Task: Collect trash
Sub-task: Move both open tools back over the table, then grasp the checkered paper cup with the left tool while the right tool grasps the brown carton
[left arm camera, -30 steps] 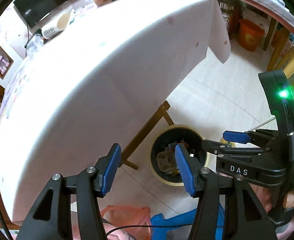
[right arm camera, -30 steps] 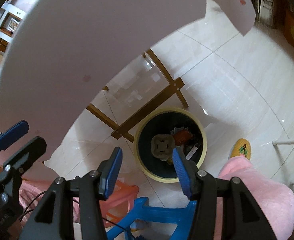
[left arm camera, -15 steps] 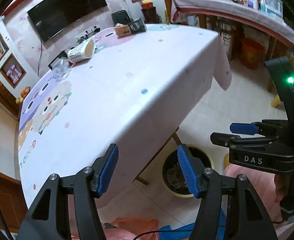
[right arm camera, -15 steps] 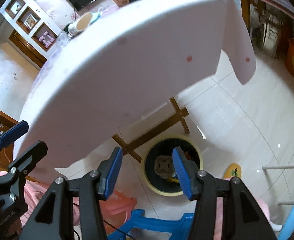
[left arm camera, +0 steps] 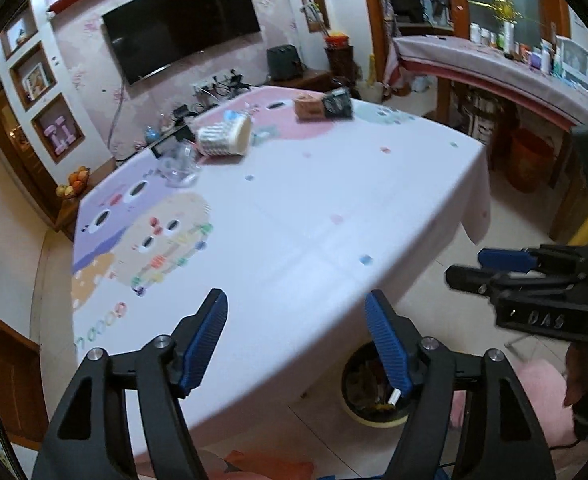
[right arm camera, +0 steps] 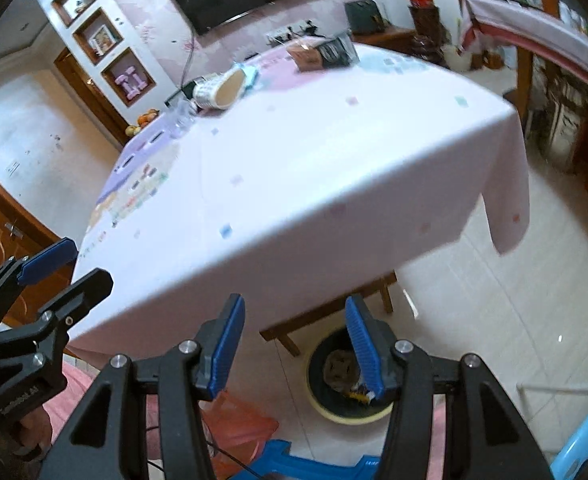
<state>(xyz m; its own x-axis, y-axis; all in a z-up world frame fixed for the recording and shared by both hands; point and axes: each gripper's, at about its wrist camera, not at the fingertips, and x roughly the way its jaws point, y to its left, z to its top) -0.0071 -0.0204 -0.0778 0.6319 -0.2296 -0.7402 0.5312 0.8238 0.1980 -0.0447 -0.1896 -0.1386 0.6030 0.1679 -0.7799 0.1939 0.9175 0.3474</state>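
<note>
My left gripper (left arm camera: 296, 342) is open and empty above the near edge of the table (left arm camera: 294, 208). My right gripper (right arm camera: 291, 344) is open and empty beside it; it also shows in the left wrist view (left arm camera: 494, 268). On the far side of the table lie a tipped paper cup (left arm camera: 225, 136), a clear plastic cup (left arm camera: 177, 166), a brown box (left arm camera: 309, 107) and a dark packet (left arm camera: 337, 105). A black bin with a yellow rim (right arm camera: 344, 376) stands on the floor under the table edge with trash inside; it also shows in the left wrist view (left arm camera: 368, 390).
The table wears a white and pink cartoon tablecloth (right arm camera: 314, 160) that hangs over the right corner. A wooden table leg (right arm camera: 326, 316) stands by the bin. A blue stool (right arm camera: 318, 464) and a pink stool (right arm camera: 241, 420) are below me. An orange bucket (left arm camera: 528, 160) stands far right.
Both grippers have risen and tilted up from looking down at the bin to looking across the tabletop. The items on the table have come into view. Both stay open.
</note>
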